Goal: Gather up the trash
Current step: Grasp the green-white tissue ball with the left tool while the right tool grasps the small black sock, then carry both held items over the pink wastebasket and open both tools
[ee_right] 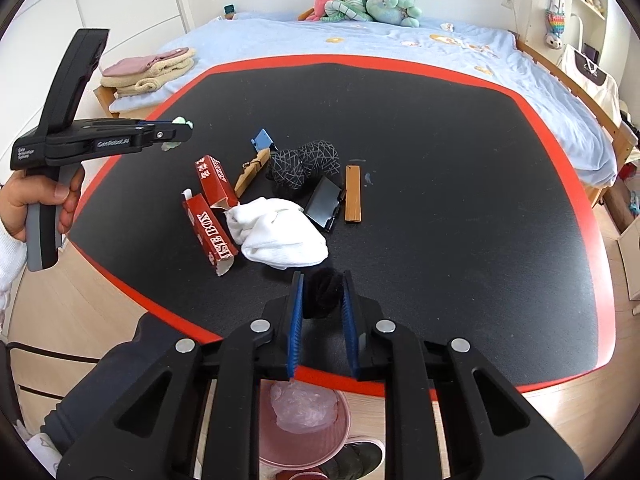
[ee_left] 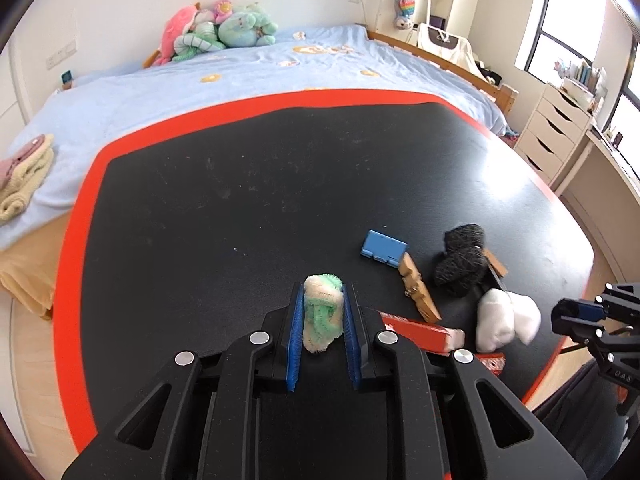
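Note:
My left gripper (ee_left: 322,304) is shut on a crumpled green and cream wad (ee_left: 323,312), held above the black table (ee_left: 240,184). It also shows in the right wrist view (ee_right: 182,126) at the left. My right gripper (ee_right: 322,292) is shut on a black fuzzy wad (ee_right: 322,294) over the table's near edge. A pink bin (ee_right: 304,432) with a plastic liner stands on the floor below it. On the table lie two torn red box pieces (ee_right: 212,178) (ee_right: 210,234), a white cloth (ee_right: 280,232) and a black patterned sock bundle (ee_right: 304,164).
A blue clip (ee_right: 262,140), a wooden clothespin (ee_right: 250,174), a wooden strip (ee_right: 353,194) and a black case (ee_right: 326,204) lie among the trash. A bed (ee_right: 400,44) with plush toys stands behind the table. White drawers (ee_left: 556,128) stand at the right.

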